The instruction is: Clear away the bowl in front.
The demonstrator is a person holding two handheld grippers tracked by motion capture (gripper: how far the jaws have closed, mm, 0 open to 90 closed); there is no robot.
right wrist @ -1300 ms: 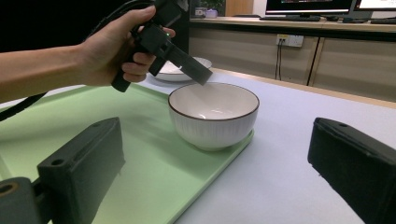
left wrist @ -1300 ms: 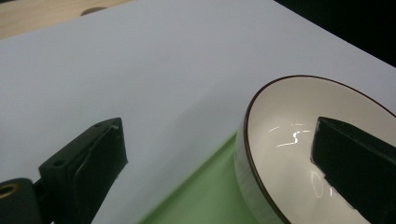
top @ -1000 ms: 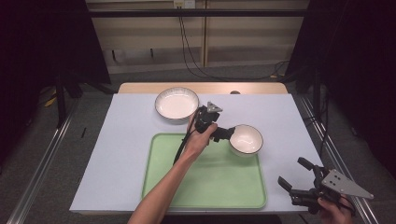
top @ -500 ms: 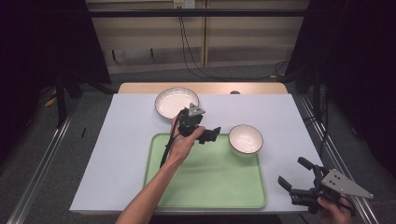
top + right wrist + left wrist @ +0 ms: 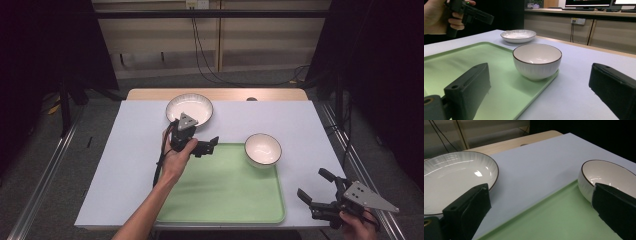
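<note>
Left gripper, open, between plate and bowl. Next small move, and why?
Probably swing the left gripper toward the plate and take its near rim. The bowl already sits on the tray's far right corner, the plate lies on the sheet beyond the tray, and the left jaws are open and empty close to it. The right gripper is open, off near the table's right edge.

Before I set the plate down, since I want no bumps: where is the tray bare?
The tray is bare across its middle and near side. Its far right corner is taken by the bowl, and the left gripper hovers over the far left edge.
</note>
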